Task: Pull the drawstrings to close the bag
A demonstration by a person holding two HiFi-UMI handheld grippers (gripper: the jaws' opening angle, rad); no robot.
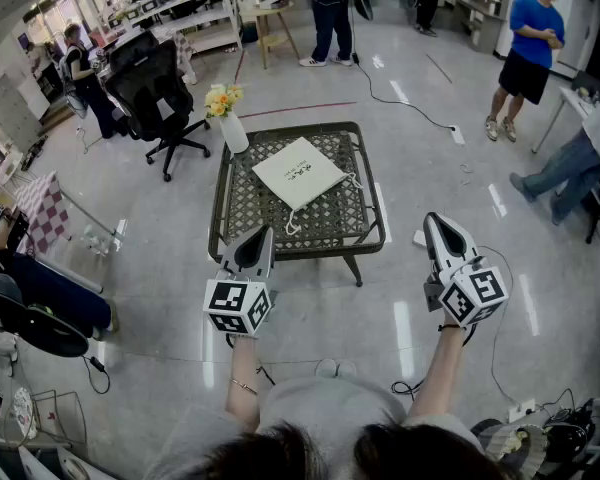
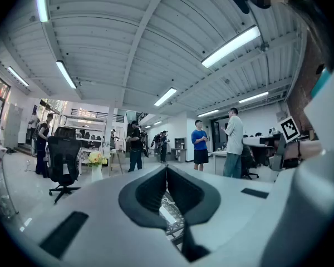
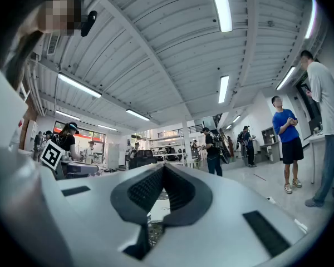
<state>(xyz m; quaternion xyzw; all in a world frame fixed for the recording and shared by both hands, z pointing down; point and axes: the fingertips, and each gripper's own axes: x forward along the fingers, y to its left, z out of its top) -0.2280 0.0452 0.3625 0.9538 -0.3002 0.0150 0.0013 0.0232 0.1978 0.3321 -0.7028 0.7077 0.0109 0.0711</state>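
Note:
A flat pale drawstring bag (image 1: 299,172) lies on a dark lattice table (image 1: 242,215), its white cords (image 1: 292,223) trailing off the near corner. My left gripper (image 1: 266,232) hangs just short of the table's near left edge, shut and empty. My right gripper (image 1: 431,219) is off to the right of the table over the floor, also shut and empty. In the left gripper view a slice of the bag (image 2: 168,216) and table shows below the closed jaws (image 2: 166,168). The right gripper view shows its closed jaws (image 3: 163,167) with a pale strip of the bag (image 3: 157,206) below.
A white vase of flowers (image 1: 228,118) stands on the floor by the table's far left corner. A black office chair (image 1: 155,90) is behind it. People stand around: one in blue (image 1: 526,43) at far right, one in dark clothes (image 1: 331,13) at the back. A cable (image 1: 405,101) runs over the floor.

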